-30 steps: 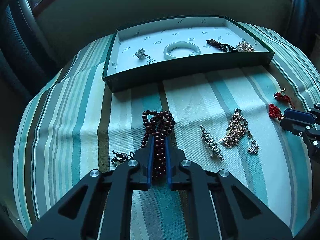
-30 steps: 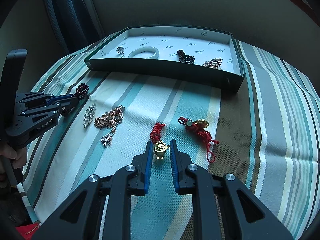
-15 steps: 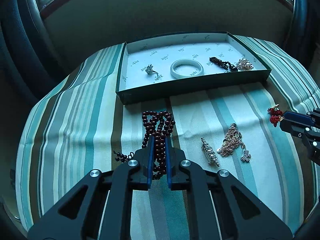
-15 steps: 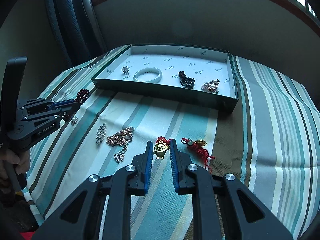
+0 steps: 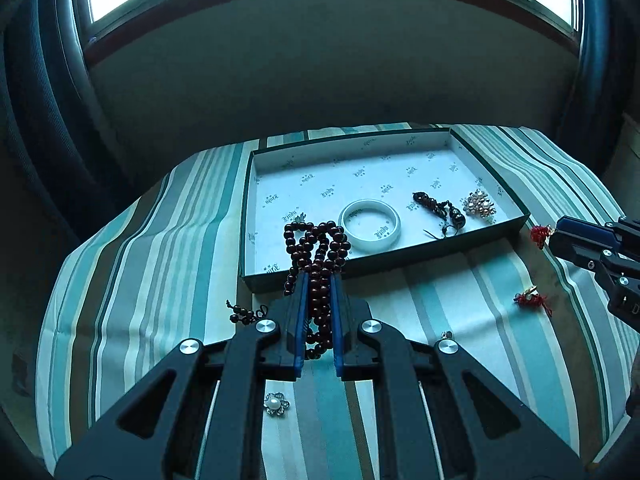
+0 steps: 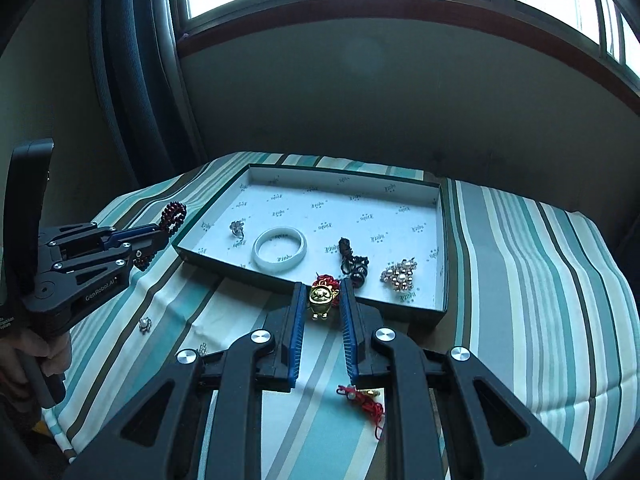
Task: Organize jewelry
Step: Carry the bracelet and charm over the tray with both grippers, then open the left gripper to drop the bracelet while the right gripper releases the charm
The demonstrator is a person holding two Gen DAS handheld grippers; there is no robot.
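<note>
**Both my grabbers hold jewelry by the tray**

My left gripper (image 5: 319,280) has its jaws squeezed tight on the dark red bead necklace (image 5: 316,252). The beads hang in loops in front of the near left corner of the green tray (image 5: 516,204). A bit of the necklace drops down between my blue fingers (image 5: 301,320).

My right gripper (image 6: 322,292) has its jaws closed on the little gold charm (image 6: 321,300). The charm has a red cord, and it sits right in front of the tray's near wall.

Inside the tray I see a white bangle (image 5: 370,229) near the middle. A dark beaded piece (image 5: 438,212) lies to the right of it. A sparkly pearl brooch (image 5: 479,205) lies near the tray's right wall. A small flower ring (image 6: 237,228) lies left of the bangle.

The tray rests on a striped cloth (image 5: 160,240). On the cloth, on the near side of the tray, are a pearl flower pin (image 5: 276,403) and a red cord charm (image 6: 362,398)
</note>
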